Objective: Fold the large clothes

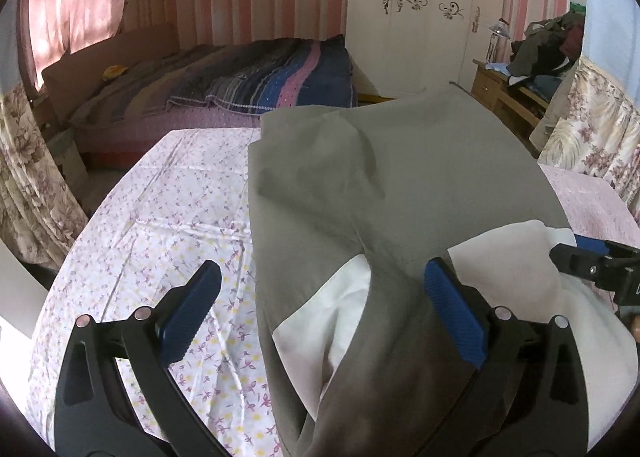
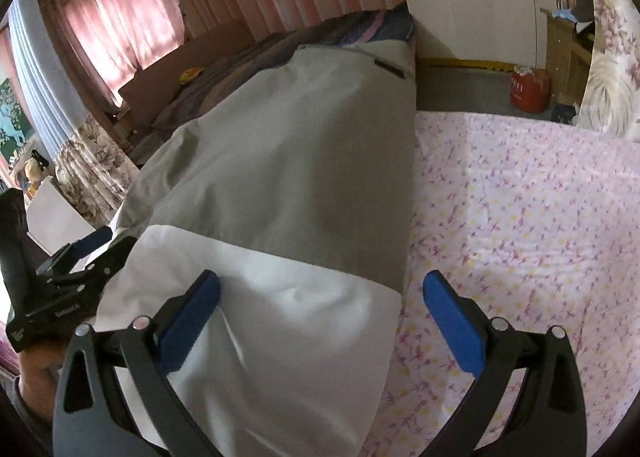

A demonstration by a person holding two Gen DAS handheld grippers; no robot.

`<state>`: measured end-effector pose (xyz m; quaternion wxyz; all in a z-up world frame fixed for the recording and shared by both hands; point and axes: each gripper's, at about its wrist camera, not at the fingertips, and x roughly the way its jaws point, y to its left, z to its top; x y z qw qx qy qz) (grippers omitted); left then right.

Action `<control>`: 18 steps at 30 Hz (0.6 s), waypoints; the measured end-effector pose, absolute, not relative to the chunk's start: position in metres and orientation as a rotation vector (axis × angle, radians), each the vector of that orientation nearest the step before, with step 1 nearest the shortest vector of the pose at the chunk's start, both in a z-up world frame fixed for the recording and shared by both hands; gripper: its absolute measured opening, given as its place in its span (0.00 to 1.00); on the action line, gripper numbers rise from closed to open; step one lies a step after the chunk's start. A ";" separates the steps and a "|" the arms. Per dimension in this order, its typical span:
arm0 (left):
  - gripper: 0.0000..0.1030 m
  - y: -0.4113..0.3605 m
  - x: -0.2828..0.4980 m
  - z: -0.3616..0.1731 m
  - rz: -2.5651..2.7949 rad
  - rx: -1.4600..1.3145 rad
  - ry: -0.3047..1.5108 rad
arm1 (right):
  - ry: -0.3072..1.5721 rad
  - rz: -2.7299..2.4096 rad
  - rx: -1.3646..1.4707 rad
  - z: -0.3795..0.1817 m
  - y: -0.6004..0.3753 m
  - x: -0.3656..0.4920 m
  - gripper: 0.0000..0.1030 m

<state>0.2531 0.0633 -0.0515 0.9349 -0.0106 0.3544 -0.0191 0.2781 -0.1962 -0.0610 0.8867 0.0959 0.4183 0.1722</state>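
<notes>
A large grey garment with white panels lies lengthwise on the floral-sheeted surface. My left gripper hovers wide open over the garment's near end, where a grey fold and a white panel lie between the spread blue pads. In the right wrist view the same garment stretches away, its white near part under my open right gripper. The garment's right edge falls between this gripper's fingers. Each gripper shows in the other's view: the right gripper and the left gripper.
A bed with a striped blanket stands behind the surface. A white wardrobe and a wooden cabinet piled with clothes are at the back right. A red container sits on the floor. The bare floral sheet spreads right of the garment.
</notes>
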 end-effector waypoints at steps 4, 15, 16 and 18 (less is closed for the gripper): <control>0.97 0.064 0.255 -0.054 -0.046 -0.026 0.727 | 0.889 0.380 0.236 -0.067 -0.198 0.280 0.98; 0.97 0.058 0.256 -0.053 -0.074 -0.041 0.724 | 0.788 0.432 0.151 -0.042 -0.193 0.264 0.20; 0.97 0.055 0.254 -0.052 -0.092 -0.047 0.723 | 0.764 0.434 0.161 -0.035 -0.197 0.262 0.19; 0.97 0.050 0.250 -0.049 -0.119 -0.056 0.717 | 0.735 0.442 0.163 -0.025 -0.202 0.257 0.17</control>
